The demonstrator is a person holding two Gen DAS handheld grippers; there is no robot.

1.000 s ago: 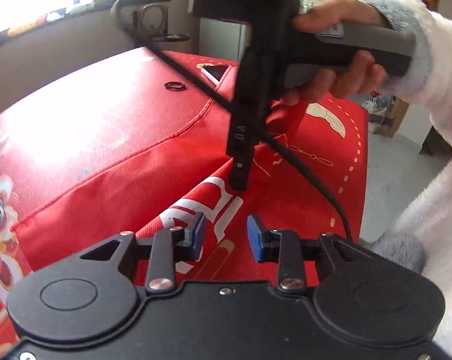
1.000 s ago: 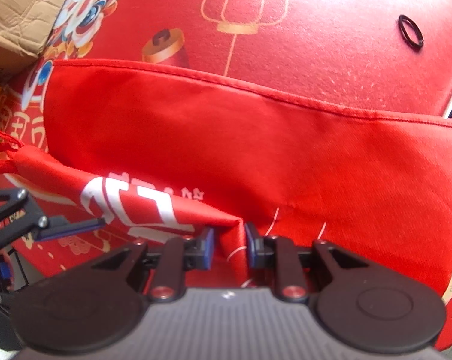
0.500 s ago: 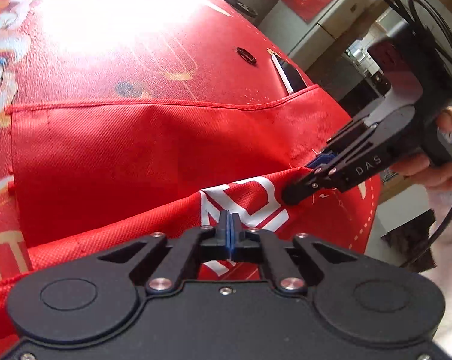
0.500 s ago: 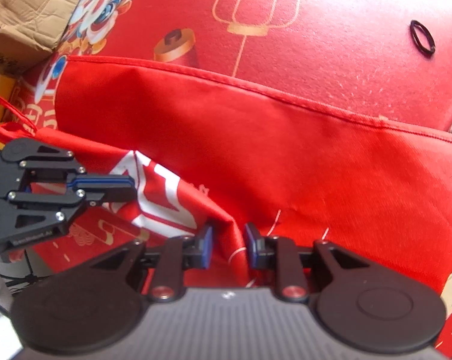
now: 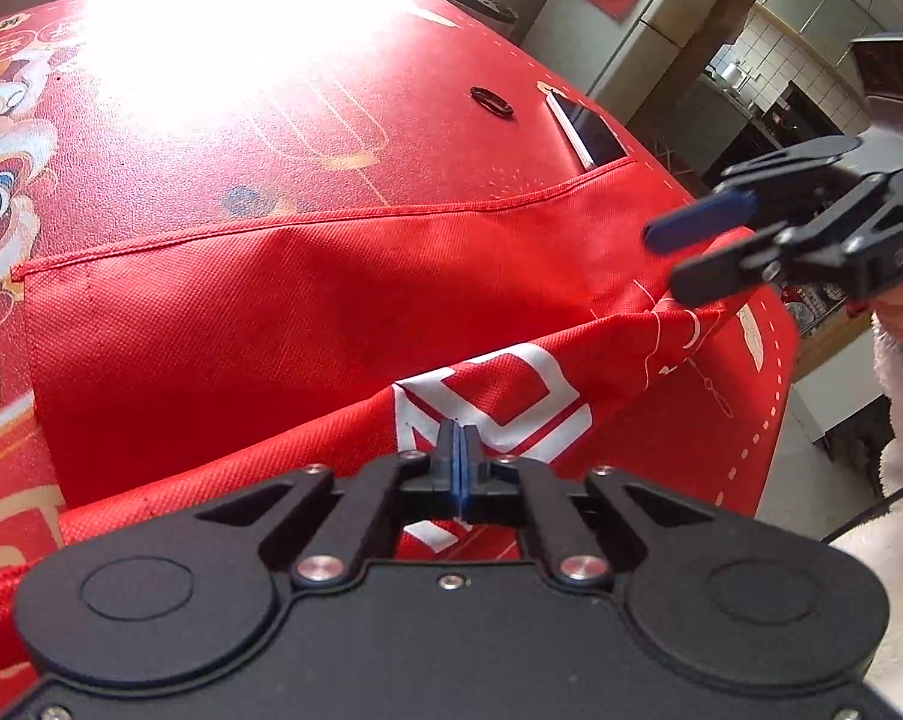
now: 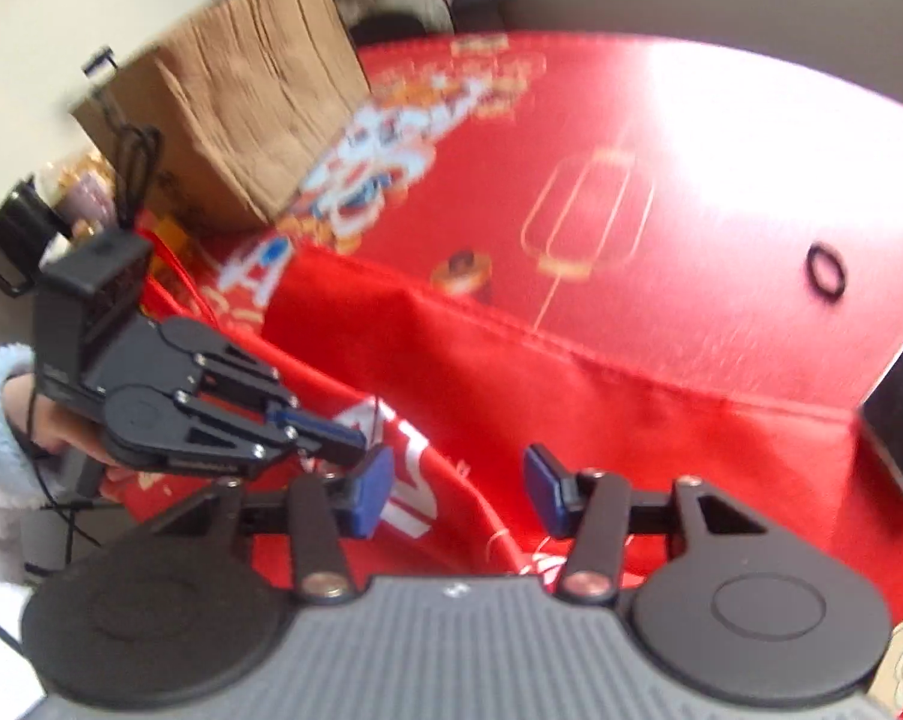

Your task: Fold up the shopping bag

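The shopping bag [image 5: 283, 324] lies flat on the table [image 5: 223, 96], its near edge folded up. Behind it lie a small ring [image 5: 491, 101] and, to the right, a phone [image 5: 589, 131]. A cardboard box [image 6: 235, 90] stands at the table's far left.

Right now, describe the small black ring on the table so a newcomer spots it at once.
Start at the red festive tablecloth, beyond the far hem of the red shopping bag. Next to the phone at the cloth's edge lies the black ring: a thin loop, alone on bare cloth, the only small dark round thing there.
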